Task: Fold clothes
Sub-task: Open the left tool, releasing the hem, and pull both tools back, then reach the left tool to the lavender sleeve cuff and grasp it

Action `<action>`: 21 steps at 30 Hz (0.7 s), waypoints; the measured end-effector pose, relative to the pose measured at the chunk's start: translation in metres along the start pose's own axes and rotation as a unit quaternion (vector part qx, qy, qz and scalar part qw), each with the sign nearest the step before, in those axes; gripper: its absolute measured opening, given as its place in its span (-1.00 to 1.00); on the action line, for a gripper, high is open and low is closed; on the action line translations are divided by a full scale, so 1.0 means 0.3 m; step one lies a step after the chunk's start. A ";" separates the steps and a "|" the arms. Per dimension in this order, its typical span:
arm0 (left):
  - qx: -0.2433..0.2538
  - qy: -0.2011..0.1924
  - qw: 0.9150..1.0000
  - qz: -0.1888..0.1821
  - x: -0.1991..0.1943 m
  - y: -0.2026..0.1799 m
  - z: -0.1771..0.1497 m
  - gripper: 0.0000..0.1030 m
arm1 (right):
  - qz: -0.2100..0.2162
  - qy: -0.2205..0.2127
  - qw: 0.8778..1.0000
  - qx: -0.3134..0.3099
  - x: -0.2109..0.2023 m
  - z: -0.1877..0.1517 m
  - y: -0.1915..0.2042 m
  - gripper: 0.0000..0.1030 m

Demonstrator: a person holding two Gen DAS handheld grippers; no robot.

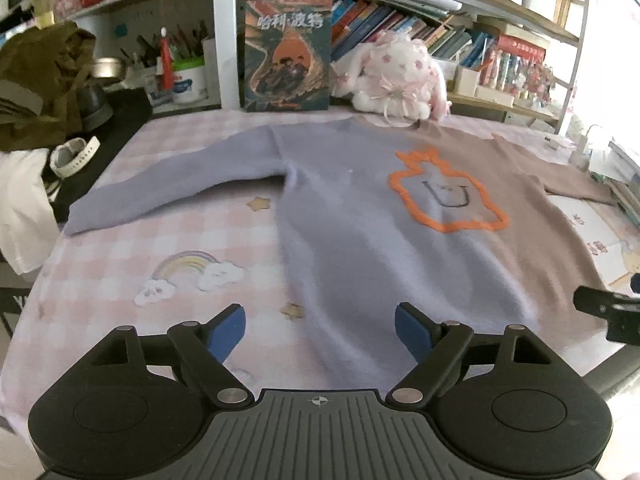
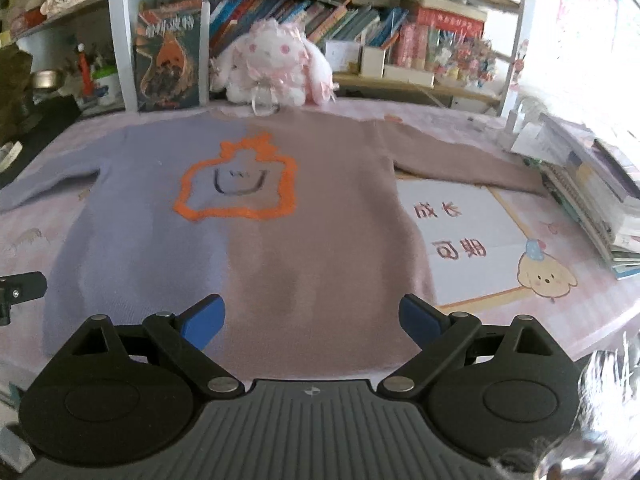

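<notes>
A sweater (image 1: 360, 208) (image 2: 280, 240), lilac on one half and dusty pink on the other, lies flat on the table with an orange outlined figure (image 2: 240, 184) on its chest. Both sleeves are spread out to the sides. My left gripper (image 1: 320, 332) hovers over the lilac hem near the table's front edge, jaws wide apart and nothing between them. My right gripper (image 2: 312, 320) hovers over the pink hem, also open and empty. Each gripper's black finger shows at the edge of the other view.
A pink checked cloth (image 1: 160, 248) covers the table. A plush rabbit (image 2: 272, 68) and an upright book (image 1: 286, 52) stand behind the collar. A white booklet (image 2: 460, 236) lies under the pink sleeve, stacked books (image 2: 592, 192) at the right, and bags and clutter (image 1: 40, 80) at the left.
</notes>
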State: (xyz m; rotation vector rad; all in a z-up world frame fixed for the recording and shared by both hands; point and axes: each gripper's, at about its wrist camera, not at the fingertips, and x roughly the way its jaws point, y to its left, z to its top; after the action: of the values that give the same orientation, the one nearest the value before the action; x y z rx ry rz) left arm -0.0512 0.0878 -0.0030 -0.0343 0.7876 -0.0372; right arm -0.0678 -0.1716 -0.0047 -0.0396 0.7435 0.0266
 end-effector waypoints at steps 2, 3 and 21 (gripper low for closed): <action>0.002 0.004 1.000 -0.009 0.016 0.058 0.008 0.64 | -0.009 0.003 1.000 0.008 0.001 -0.003 0.054 0.87; 0.004 0.005 1.000 -0.013 0.023 0.084 0.013 0.64 | -0.014 0.007 1.000 0.012 0.002 -0.006 0.084 0.87; -0.058 0.036 0.998 -0.014 0.143 0.472 0.042 0.64 | -0.054 0.019 0.998 0.018 0.023 0.018 0.404 0.87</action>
State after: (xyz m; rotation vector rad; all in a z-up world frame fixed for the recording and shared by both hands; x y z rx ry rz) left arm -0.0090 0.2274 -0.0308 -0.1542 0.8609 -0.0191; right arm -0.0637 -0.0501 -0.0086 -0.0449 0.7782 -0.0908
